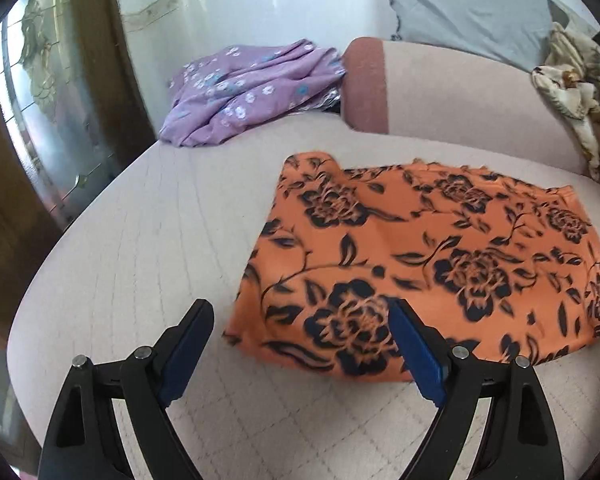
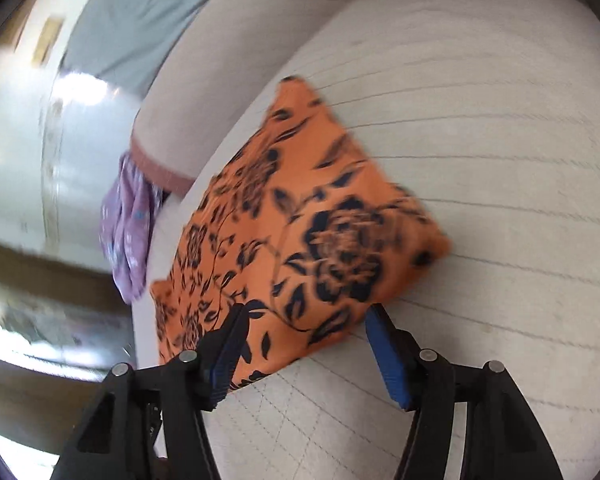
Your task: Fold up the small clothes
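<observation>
While both grippers hover, fingers released, nothing is held.
Left gripper (image 1: 300, 308) and right gripper (image 2: 306, 312) gape wide above the orange cloth (image 1: 440, 256) on the bed (image 1: 120, 248).

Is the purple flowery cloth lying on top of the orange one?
No, the purple cloth lies apart, bunched near the wall, with bare cushion before the orange cloth.

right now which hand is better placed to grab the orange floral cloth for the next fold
Right, probably. The right gripper has its open fingers straddling the near edge of the orange floral cloth. The left gripper is also open, with only one finger over the cloth's corner.
</observation>
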Action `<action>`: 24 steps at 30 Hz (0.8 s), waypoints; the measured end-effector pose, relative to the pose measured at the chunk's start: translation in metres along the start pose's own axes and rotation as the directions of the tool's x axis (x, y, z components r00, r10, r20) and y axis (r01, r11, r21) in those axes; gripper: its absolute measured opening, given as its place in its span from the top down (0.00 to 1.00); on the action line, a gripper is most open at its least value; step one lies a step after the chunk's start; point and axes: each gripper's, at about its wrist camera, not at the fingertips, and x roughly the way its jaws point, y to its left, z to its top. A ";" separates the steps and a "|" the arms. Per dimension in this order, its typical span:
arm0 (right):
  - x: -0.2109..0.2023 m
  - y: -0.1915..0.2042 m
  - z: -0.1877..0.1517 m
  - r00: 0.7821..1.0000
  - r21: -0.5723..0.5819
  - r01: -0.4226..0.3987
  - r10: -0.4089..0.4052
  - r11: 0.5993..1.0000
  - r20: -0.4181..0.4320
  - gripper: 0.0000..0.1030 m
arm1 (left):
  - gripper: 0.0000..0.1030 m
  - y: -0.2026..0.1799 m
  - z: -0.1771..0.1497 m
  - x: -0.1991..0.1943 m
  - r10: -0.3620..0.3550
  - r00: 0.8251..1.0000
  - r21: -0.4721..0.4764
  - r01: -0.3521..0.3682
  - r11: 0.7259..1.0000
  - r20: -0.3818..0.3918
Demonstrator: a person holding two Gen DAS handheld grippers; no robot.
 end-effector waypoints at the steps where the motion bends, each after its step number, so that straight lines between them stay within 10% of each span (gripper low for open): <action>1: -0.003 -0.009 0.001 1.000 0.045 -0.004 0.004 0.999 0.000 0.36 | 0.13 0.002 0.002 0.006 -0.006 1.000 -0.016 0.006 1.000 -0.020; 10: 0.009 -0.041 -0.001 1.000 0.208 -0.010 0.007 0.978 0.016 0.36 | 0.13 0.006 0.002 0.045 0.018 0.990 -0.048 -0.025 0.999 -0.140; 24: 0.019 -0.055 0.016 0.993 0.245 -0.085 0.062 0.966 0.103 0.35 | 0.13 -0.007 0.005 0.048 0.006 0.993 0.015 -0.005 1.000 -0.118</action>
